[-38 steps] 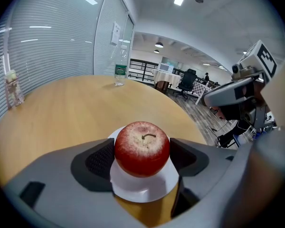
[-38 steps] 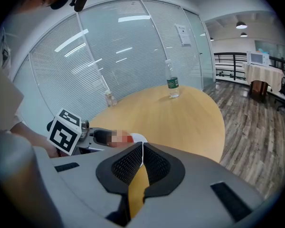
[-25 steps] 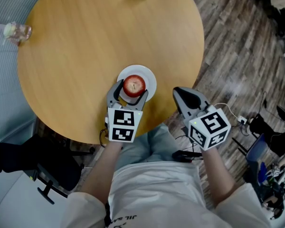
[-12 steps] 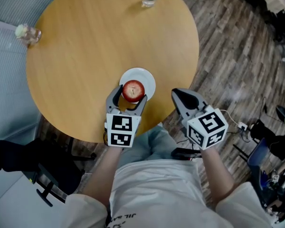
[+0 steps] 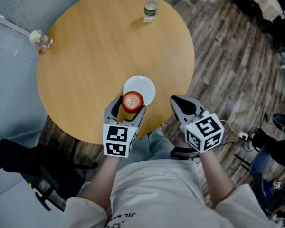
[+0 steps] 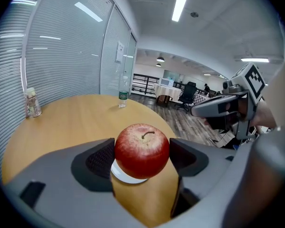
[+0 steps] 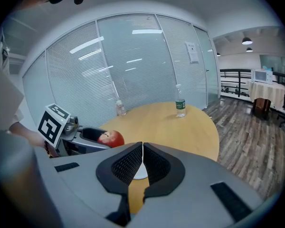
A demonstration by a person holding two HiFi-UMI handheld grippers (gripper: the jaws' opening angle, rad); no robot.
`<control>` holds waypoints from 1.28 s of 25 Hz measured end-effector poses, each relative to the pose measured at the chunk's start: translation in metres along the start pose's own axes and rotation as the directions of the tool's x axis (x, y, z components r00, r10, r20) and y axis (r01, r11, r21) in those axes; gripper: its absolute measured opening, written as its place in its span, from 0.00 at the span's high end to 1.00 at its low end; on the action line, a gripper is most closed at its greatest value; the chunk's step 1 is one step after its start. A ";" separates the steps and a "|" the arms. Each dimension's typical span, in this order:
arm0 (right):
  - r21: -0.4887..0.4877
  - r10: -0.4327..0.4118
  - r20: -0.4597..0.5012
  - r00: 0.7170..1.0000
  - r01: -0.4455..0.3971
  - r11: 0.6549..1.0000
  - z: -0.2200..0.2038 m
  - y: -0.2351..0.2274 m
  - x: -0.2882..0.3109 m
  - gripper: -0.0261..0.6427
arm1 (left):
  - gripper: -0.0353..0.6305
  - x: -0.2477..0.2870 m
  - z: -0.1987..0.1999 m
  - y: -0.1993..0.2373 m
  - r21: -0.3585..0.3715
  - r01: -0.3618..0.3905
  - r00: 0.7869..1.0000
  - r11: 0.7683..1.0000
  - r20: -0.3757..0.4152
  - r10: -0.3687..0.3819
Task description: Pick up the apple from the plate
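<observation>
A red apple (image 5: 132,100) is held between the jaws of my left gripper (image 5: 130,105), lifted above the table's near edge. In the left gripper view the apple (image 6: 142,150) fills the gap between the two dark pads, and the white plate (image 6: 126,175) lies below and behind it. The plate (image 5: 142,87) sits bare on the round wooden table (image 5: 95,51), just beyond the apple. My right gripper (image 5: 181,103) hangs off the table's right edge with its jaws pressed together and nothing in them. From the right gripper view the apple (image 7: 111,137) shows at left in the other gripper.
A water bottle (image 5: 151,5) stands at the table's far edge. A small glass jar (image 5: 41,40) stands at the far left edge. Wood-plank floor (image 5: 228,65) lies to the right, with cables and gear at the lower right. A glass wall with blinds runs along the left.
The left gripper has risen and drawn back toward me with the apple, which has left the plate. The right gripper has stayed shut beside the table.
</observation>
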State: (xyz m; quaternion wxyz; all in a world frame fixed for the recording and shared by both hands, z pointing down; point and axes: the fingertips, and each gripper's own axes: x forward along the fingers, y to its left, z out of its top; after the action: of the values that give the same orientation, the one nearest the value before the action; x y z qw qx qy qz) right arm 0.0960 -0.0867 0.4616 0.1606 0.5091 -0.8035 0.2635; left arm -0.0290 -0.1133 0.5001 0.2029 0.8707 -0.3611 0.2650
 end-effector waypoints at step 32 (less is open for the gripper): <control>-0.078 0.041 0.094 0.995 -0.034 0.996 0.045 0.037 -0.033 0.92 | 0.40 -0.076 0.053 -0.027 0.012 0.011 0.989 1.000 0.146 -0.013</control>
State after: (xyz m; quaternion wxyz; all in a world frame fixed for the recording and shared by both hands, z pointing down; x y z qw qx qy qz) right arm 0.0771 -0.0764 0.3978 0.1364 0.4993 -0.8292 0.2109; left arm -0.0375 -0.0846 0.4083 0.1728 0.8910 -0.3684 0.2014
